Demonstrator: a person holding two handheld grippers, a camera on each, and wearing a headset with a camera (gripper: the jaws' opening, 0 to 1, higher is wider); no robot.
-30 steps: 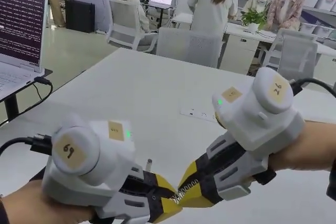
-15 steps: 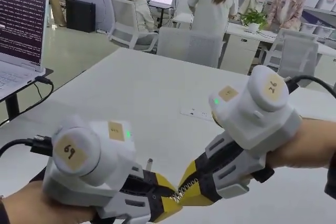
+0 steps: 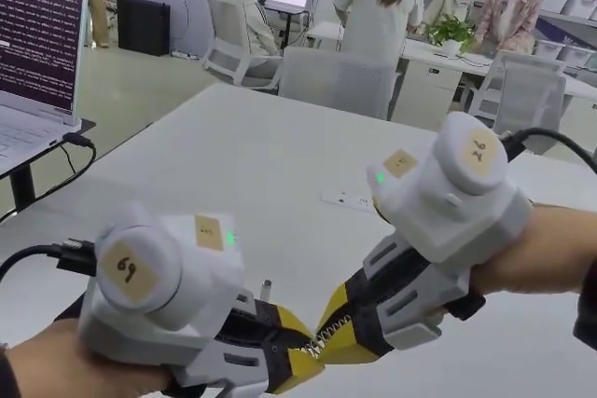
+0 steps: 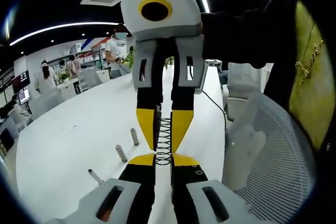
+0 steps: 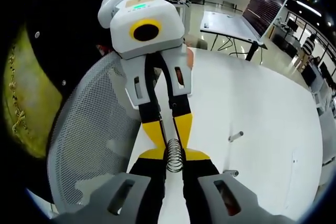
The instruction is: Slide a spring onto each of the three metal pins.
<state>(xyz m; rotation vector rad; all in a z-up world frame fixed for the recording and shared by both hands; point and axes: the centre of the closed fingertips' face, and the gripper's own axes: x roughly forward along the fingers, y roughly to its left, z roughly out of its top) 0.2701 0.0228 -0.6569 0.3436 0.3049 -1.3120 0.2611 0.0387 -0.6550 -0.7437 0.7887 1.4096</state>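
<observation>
Just above the near edge of the white table [image 3: 280, 165], the two grippers meet tip to tip with the spring [image 4: 164, 139] strung between them. The left gripper [image 4: 160, 158] has its jaws pinched nearly together on one end of the spring. The right gripper [image 5: 173, 157] has its jaws clenched across the coils at the other end, parted only by the coil's width. In the head view the spring's long axis runs from one set of yellow tips to the other, rising slightly toward the right gripper, so it lies closer to level than to upright. The pins stand on the table beyond and to the left side of the tips. In the left gripper view a thin pin [image 4: 95, 176] looks bare. Two more pins [image 4: 121, 153] beside it look thicker, perhaps already sleeved, though they are too small to be sure. In the head view one pin [image 3: 266, 291] rises just behind the left gripper's jaws, nearer that gripper than the right one. As I judge it, one end of the spring must be let go and its axis swung upright before its bore can drop over a pin.
</observation>
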